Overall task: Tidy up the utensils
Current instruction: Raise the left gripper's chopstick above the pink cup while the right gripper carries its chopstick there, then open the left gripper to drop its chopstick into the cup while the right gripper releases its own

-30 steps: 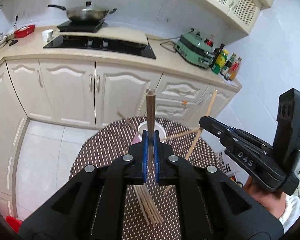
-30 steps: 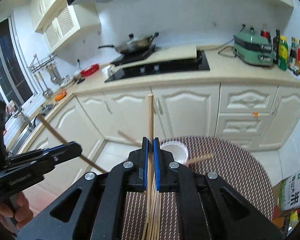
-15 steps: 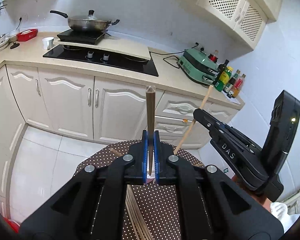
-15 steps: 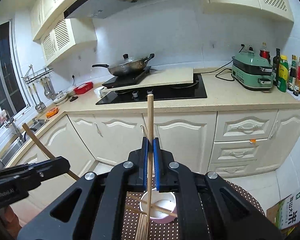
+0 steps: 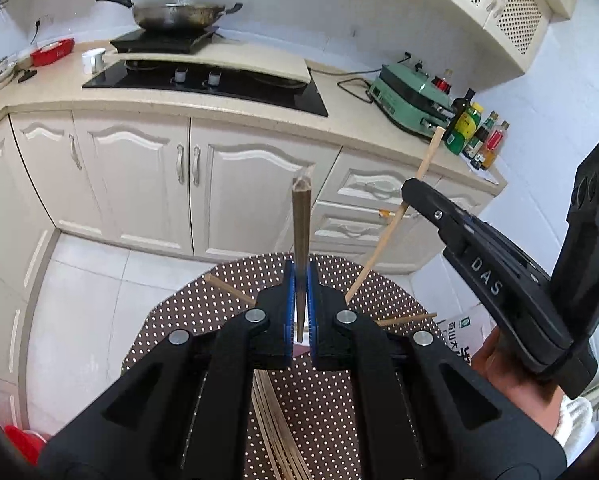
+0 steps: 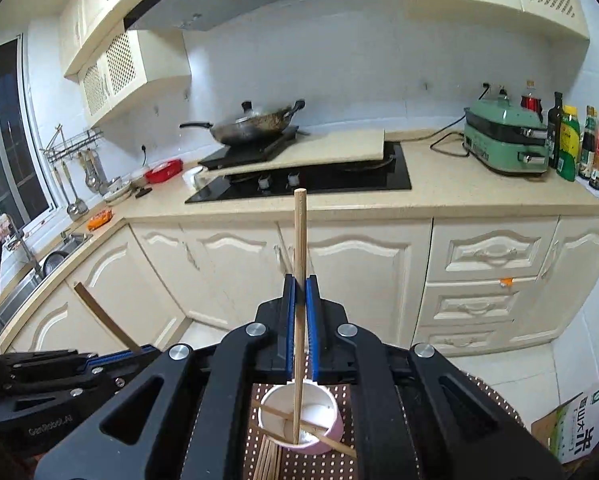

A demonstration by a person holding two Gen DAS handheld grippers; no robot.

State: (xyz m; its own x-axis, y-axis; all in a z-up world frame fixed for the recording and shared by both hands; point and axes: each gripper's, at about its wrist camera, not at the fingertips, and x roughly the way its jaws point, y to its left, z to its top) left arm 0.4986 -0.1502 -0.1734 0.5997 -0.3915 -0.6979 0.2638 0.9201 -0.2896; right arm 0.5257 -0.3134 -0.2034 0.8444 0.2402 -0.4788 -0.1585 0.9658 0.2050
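Holding one chopstick per gripper, both over the small round table with the dotted cloth (image 5: 203, 308).

We see the left gripper (image 5: 300, 276) with fingers (image 5: 288, 300) pinched narrow on a dark chopstick (image 5: 300, 220), which stands up from the blue pads with its tip in front of the cabinet doors (image 5: 219, 200). From the right wrist view the same stick (image 6: 103, 320) shows slanted above the left gripper's body at the lower left.

Right gripper (image 6: 300, 292) is clamped the same way on a light wooden chopstick (image 6: 299, 240). That stick runs roughly vertical through the pads, and its lower end reaches down inside the white cup (image 6: 323, 412) on the table. We cannot tell if the end touches the cup bottom. At least two more light sticks lie crossed in the cup, leaning over its rim. From the left wrist view the right gripper (image 5: 409, 192) comes in from the right side, a hand (image 5: 499, 364) under it, with the light chopstick (image 5: 395, 216) slanted across it.

A bundle of loose chopsticks (image 5: 275, 420) lies flat on the dotted cloth, just below the left gripper; the right wrist view shows it (image 6: 269, 460) just in front of the cup.

Behind: kitchen counter (image 6: 459, 184) with black hob (image 6: 319, 180), wok (image 6: 251, 126), green appliance (image 6: 507, 140), bottles (image 6: 579, 144).
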